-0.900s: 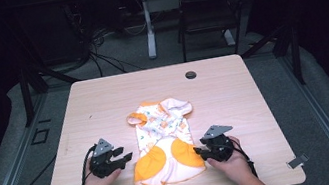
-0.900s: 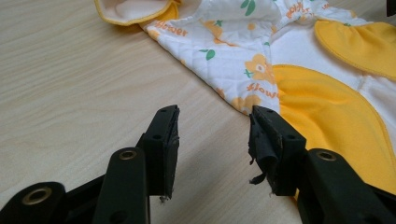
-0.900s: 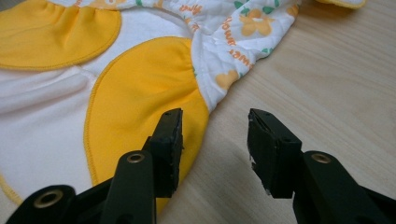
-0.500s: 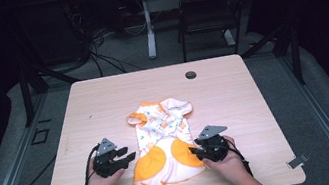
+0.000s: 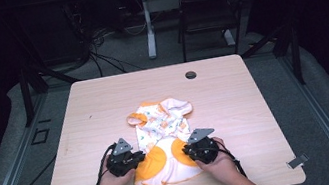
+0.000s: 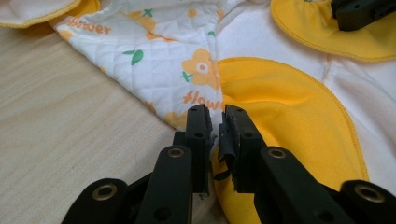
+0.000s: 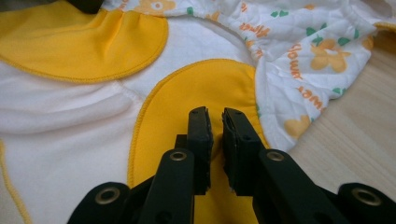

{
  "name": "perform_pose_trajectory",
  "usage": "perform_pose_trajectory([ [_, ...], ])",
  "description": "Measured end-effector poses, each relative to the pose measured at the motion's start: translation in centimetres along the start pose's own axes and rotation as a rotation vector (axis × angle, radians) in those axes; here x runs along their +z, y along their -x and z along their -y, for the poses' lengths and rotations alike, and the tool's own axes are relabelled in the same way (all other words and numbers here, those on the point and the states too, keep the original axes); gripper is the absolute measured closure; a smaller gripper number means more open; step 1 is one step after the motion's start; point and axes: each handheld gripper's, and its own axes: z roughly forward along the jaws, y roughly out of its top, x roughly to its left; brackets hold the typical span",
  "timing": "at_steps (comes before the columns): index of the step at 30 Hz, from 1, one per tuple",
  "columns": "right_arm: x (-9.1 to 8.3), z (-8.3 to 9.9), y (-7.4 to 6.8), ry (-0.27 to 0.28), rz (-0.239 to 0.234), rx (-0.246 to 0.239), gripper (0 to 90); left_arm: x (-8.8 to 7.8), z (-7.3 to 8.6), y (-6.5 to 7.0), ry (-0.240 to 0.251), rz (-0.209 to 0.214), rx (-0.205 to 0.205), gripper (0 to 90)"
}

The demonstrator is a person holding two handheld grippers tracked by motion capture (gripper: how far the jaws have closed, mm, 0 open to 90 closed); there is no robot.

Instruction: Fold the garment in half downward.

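A small quilted white baby garment with yellow-orange patches and a flower print is lying flat near the front of the pale wooden bench. It is probably light, soft and floppy, best pinched at both lower edges. The left gripper and right gripper are reaching in low from either side, fingers nearly closed on yellow fabric.

Both tongs, left and right, have closed in onto the garment's edges.
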Motion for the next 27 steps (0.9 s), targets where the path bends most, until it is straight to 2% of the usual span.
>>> perform_pose_trajectory([
  [3, 0.0, 0.0, 0.0, -0.002, -0.004, 0.002, 81.6, 0.0, 0.1, 0.2, -0.007, -0.005, 0.010, 81.1],
  [5, 0.0, 0.1, -0.1, -0.001, -0.013, -0.003, 81.8, -0.1, 0.1, 0.4, -0.016, -0.017, 0.036, 81.6],
  [7, -0.1, 0.1, -0.3, -0.010, -0.024, -0.013, 81.8, -0.2, 0.1, 0.6, -0.020, -0.016, 0.043, 81.8],
  [12, -0.5, 0.4, -0.8, -0.018, -0.071, -0.022, 81.6, -0.6, 0.4, 1.0, -0.035, -0.009, 0.061, 81.8],
  [17, -0.8, 0.5, -1.3, -0.036, -0.096, -0.046, 81.6, -1.2, 0.9, 1.5, -0.050, 0.001, 0.062, 81.8],
  [18, -1.0, 0.5, -1.9, -0.052, -0.106, -0.066, 81.5, -1.6, 1.1, 1.7, -0.064, 0.005, 0.069, 81.8],
  [19, -1.0, 0.6, -2.0, -0.045, -0.109, -0.068, 81.5, -1.7, 1.1, 1.7, -0.067, 0.009, 0.067, 81.8],
  [23, -1.4, 0.6, -2.4, -0.080, -0.134, -0.087, 81.2, -2.0, 1.3, 1.9, -0.074, 0.016, 0.063, 81.7],
  [27, -1.4, 0.6, -2.3, -0.069, -0.168, -0.052, 77.2, -2.1, 1.3, 1.7, -0.080, 0.030, 0.040, 80.5],
])
